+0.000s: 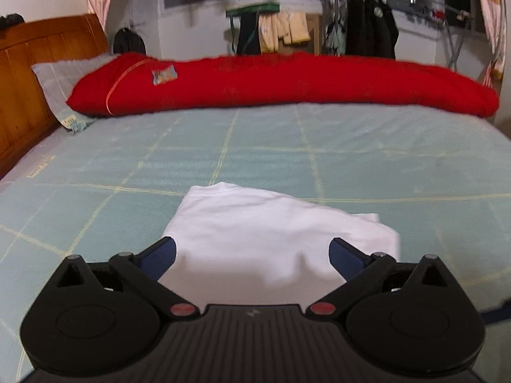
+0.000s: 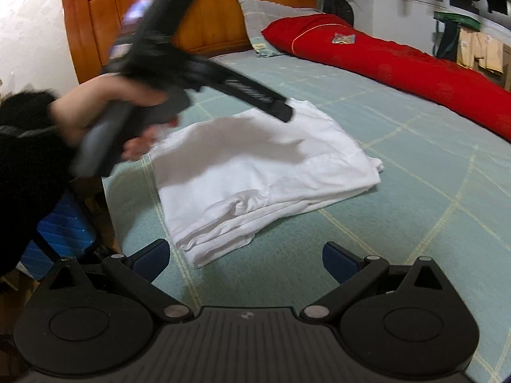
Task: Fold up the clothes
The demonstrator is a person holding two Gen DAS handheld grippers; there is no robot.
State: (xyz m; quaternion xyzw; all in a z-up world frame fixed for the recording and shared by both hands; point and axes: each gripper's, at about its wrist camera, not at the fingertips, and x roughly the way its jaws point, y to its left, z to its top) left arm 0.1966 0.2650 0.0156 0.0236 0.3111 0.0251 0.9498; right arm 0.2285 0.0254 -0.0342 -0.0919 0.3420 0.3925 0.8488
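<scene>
White garment (image 2: 255,172) lies folded in a thick rectangle on the green checked bed (image 2: 415,191); both tools, left tool (image 1: 252,252) and right tool (image 2: 246,258), gape wide, empty.

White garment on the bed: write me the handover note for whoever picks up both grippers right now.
Left gripper: jaws wide open, holding nothing, above the near edge of the white garment.
Right gripper: jaws open, empty, over bare bedsheet just short of the garment.
Garment: lies folded in a layered rectangle on the sheet, near the bed's edge; red quilt along the far side.
Done: folds appear made, both grippers released.
Left: possibly tidy the rumpled near corner; no other loose garment shows on the bed.
</scene>
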